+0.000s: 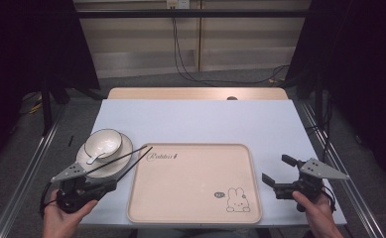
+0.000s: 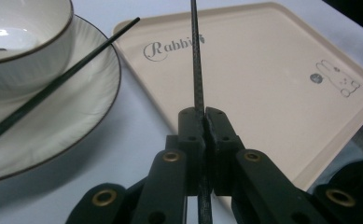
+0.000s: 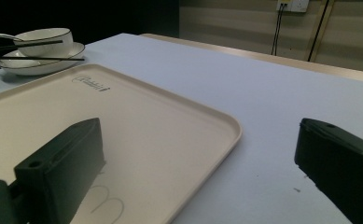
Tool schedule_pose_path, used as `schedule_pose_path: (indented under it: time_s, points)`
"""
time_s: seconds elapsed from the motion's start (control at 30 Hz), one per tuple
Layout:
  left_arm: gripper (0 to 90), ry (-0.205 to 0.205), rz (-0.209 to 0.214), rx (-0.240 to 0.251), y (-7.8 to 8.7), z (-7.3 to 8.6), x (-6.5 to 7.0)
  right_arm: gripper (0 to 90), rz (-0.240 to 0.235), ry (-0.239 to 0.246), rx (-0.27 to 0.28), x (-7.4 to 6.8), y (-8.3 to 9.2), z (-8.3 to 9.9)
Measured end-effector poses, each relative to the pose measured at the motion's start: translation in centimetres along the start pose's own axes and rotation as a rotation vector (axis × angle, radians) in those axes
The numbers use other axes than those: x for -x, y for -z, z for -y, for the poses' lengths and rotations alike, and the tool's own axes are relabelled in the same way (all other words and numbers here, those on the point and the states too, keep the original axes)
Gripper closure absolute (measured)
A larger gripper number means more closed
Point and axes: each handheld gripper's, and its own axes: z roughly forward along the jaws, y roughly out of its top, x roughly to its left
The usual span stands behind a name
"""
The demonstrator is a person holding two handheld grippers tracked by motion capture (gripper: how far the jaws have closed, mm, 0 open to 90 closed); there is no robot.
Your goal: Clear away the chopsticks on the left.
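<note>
Left gripper (image 2: 202,116), jaws clamped on a black chopstick (image 2: 196,56) whose tip reaches over the tray (image 1: 180,198). A second chopstick (image 1: 113,161) lies across the plate (image 1: 126,148), beside the bowl (image 1: 102,142) and spoon (image 1: 95,157). Right gripper (image 1: 277,171) hovers right of the tray, jaws wide apart and empty.

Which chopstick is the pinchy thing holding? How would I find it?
Start at the big beige tray, then look to its left edge, where the left gripper is. The held chopstick sticks out from its shut jaws, tip over the tray's corner. The other chopstick lies on the white plate.
</note>
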Motion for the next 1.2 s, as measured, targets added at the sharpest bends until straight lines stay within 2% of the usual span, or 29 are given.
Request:
schedule_pose_path:
  time_s: [0.13,0.17,0.2,0.37,0.5,0.6,0.63,0.67,0.7,0.73,0.87,0.9,1.0,1.2]
  points:
    - [86.1,0.01,0.009,0.008,-0.6,-0.3,1.6,1.0,-0.004,0.0,0.0,0.0,0.0,0.0]
    - [86.1,0.01,0.003,0.005,-0.7,-0.5,1.8,1.0,-0.004,0.0,-0.001,0.0,0.0,0.0]
    - [86.0,0.029,-0.016,0.012,-1.1,-0.7,2.0,1.0,-0.005,-0.007,0.0,-0.1,0.0,0.0]
    - [86.1,0.067,-0.033,0.013,-2.3,-1.0,2.3,1.0,-0.004,0.001,0.001,-0.1,0.0,0.0]
    - [86.1,0.08,-0.047,-0.014,-3.5,-1.2,2.6,1.0,-0.006,-0.003,0.0,-0.1,0.0,0.0]
    - [86.1,0.102,-0.084,-0.025,-4.5,-1.7,2.9,1.0,-0.003,-0.004,0.0,-0.1,-0.1,0.0]
    - [86.1,0.102,-0.084,-0.025,-4.5,-1.7,2.9,1.0,-0.003,-0.003,0.001,-0.1,-0.1,0.0]
    - [86.1,0.117,-0.102,-0.043,-5.1,-1.9,3.0,1.0,-0.003,-0.001,0.002,-0.1,-0.1,0.0]
    - [86.1,0.117,-0.102,-0.043,-5.1,-1.9,3.0,1.0,-0.003,-0.001,0.002,-0.1,-0.1,0.0]
    - [86.1,0.113,-0.123,-0.052,-5.3,-1.9,3.0,1.0,-0.005,0.003,-0.001,-0.1,0.0,0.0]
    - [86.1,0.165,-0.164,-0.069,-6.6,-1.8,3.0,1.0,-0.008,0.002,-0.002,-0.1,-0.1,0.0]
    - [86.1,0.165,-0.164,-0.069,-6.6,-1.8,3.0,1.0,-0.008,0.002,-0.002,-0.1,-0.1,0.0]
    - [86.1,0.174,-0.209,-0.104,-7.9,-1.4,3.1,1.0,-0.013,0.003,-0.005,-0.1,-0.1,0.0]
    - [86.0,0.191,-0.228,-0.128,-8.6,-1.2,2.9,1.0,-0.013,0.003,-0.008,-0.1,-0.1,0.0]
